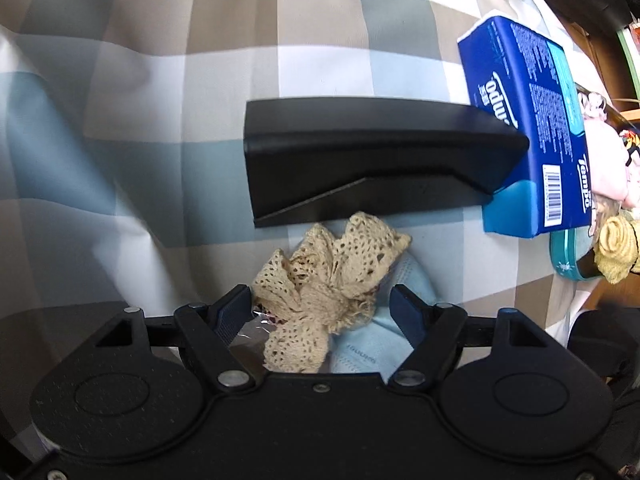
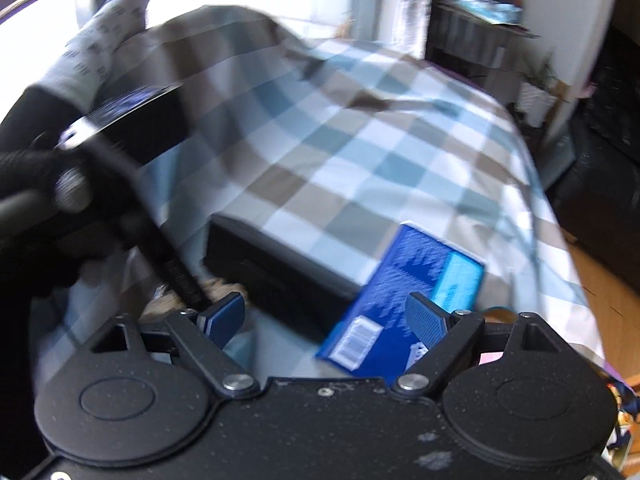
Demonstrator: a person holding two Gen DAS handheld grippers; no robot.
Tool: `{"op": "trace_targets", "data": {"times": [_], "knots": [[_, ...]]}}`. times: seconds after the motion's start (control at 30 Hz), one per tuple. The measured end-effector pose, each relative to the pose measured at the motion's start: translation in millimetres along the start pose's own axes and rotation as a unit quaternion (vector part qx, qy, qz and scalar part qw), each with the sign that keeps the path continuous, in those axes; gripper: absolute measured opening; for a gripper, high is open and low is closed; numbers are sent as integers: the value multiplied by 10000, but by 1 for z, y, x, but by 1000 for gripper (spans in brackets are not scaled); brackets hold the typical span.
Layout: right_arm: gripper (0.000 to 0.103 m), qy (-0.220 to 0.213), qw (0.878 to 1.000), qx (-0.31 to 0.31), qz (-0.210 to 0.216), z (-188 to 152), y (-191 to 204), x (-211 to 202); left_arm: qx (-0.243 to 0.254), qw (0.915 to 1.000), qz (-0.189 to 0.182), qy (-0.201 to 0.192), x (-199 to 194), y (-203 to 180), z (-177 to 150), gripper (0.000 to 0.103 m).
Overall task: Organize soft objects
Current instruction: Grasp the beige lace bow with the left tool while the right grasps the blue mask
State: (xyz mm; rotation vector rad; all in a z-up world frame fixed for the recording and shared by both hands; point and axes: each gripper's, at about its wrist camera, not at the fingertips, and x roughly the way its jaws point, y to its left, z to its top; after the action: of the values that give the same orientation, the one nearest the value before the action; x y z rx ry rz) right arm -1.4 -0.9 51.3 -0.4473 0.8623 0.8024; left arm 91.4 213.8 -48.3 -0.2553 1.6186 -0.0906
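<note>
A bunched beige lace cloth (image 1: 328, 276) lies on a light blue soft item (image 1: 408, 280) on the checked bed cover (image 1: 160, 100). My left gripper (image 1: 320, 308) points steeply down over them, open, with the lace between its blue pads and a gap at the right pad. A blue tissue pack (image 1: 528, 120) leans on a black box (image 1: 360, 152). In the right wrist view my right gripper (image 2: 324, 314) stands open just above the near end of the tissue pack (image 2: 400, 288); the black box (image 2: 280, 256) sits behind it. This view is blurred.
A teal tin (image 1: 568, 256) with a yellow knitted item (image 1: 616, 248) and a pink soft thing (image 1: 604, 152) lie at the bed's right edge. A patterned gloved hand (image 2: 104, 28) is at the left. Wooden floor (image 2: 608, 300) and dark furniture (image 2: 600, 208) border the bed.
</note>
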Motion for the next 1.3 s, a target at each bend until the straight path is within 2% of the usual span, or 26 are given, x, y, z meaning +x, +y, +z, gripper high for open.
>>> {"op": "trace_targets", "data": {"times": [0.17, 0.27, 0.43, 0.57, 0.73, 0.83, 0.87, 1.03, 1.07, 1.13, 1.2, 1.3], "knots": [[88, 244, 9972, -633, 311, -15, 30, 9, 176, 9997, 70, 120, 9, -9, 1, 72], [89, 384, 9944, -889, 418, -23, 44, 17, 300, 9995, -34, 134, 11, -13, 0, 72], [89, 772, 9900, -1041, 566, -36, 62, 38, 436, 9989, -2, 160, 12, -12, -3, 73], [90, 877, 9882, -1168, 466, -42, 74, 51, 454, 9989, 4, 151, 12, -13, -5, 74], [90, 1011, 9883, -1045, 452, -45, 79, 67, 484, 9988, 11, 118, 11, -16, -9, 74], [90, 1060, 9883, -996, 458, -46, 81, 74, 556, 9984, 93, 77, 11, -19, -11, 68], [90, 1069, 9883, -1002, 435, -47, 82, 76, 586, 9982, 82, 50, 11, -20, -12, 60], [90, 1116, 9880, -1027, 299, -51, 83, 83, 577, 9980, -218, -104, 1, -24, -14, 51], [89, 1135, 9879, -1013, 285, -52, 83, 85, 558, 9980, -273, -132, 0, -24, -14, 48], [84, 1170, 9881, -966, 272, -54, 81, 86, 512, 9979, -343, -195, -3, -24, -15, 47], [69, 1195, 9883, -901, 285, -55, 79, 86, 491, 9979, -337, -256, -5, -24, -16, 47], [63, 1162, 9892, -849, 293, -57, 76, 83, 468, 9980, -348, -253, -6, -22, -16, 47]]}}
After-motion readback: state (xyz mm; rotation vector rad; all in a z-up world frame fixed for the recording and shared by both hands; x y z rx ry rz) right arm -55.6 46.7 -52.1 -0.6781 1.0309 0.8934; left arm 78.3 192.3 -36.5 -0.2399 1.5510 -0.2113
